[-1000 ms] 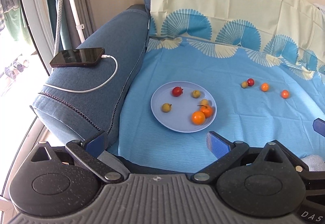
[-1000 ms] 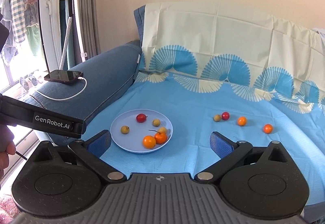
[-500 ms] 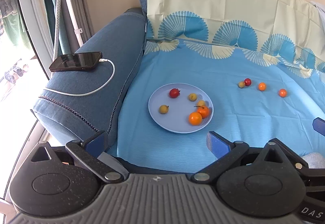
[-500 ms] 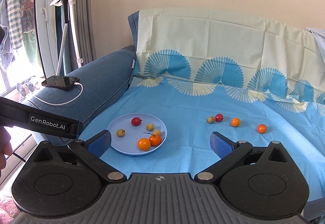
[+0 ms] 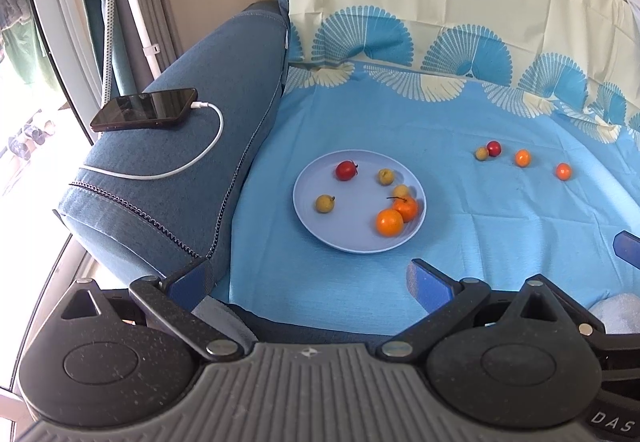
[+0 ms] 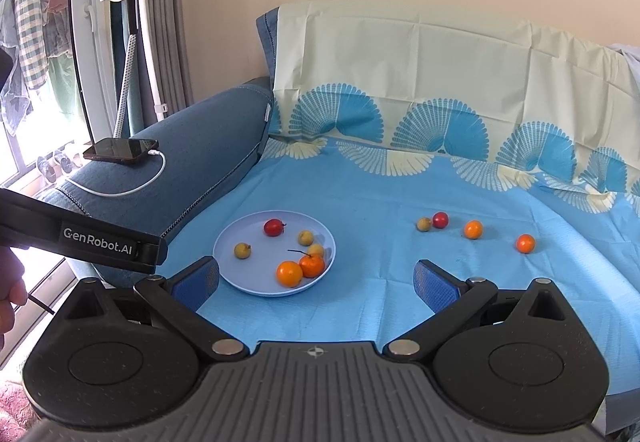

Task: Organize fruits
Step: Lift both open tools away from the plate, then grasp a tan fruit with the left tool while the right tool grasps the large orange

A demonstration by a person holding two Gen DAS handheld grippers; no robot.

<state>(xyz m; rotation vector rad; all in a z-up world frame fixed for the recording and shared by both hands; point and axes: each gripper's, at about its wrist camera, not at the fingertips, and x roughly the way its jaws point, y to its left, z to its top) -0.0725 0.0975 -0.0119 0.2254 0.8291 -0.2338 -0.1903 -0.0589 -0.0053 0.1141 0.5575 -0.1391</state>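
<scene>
Right tool (image 6: 316, 282): fingers spread, empty, hovering short of my plate (image 6: 240, 278). Left tool (image 5: 308, 278): likewise spread, empty. Plate holds six fruits; four loose fruits (image 6: 473, 229) lie on the sofa sheet (image 6: 400, 185) at 2 o'clock, presumably awaiting collection.

Open sheet (image 6: 380, 282) before plate (image 6: 240, 278)

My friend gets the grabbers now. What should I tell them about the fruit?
Left gripper and right gripper: both open, holding nothing, short of the plate.
Plate on the blue sheet holds six fruits: one red, three yellow-green, two orange.
Left to do: four fruits lie loose on the sheet, right of the plate: yellow-green fruit, red fruit, orange fruit, far orange fruit.
</scene>
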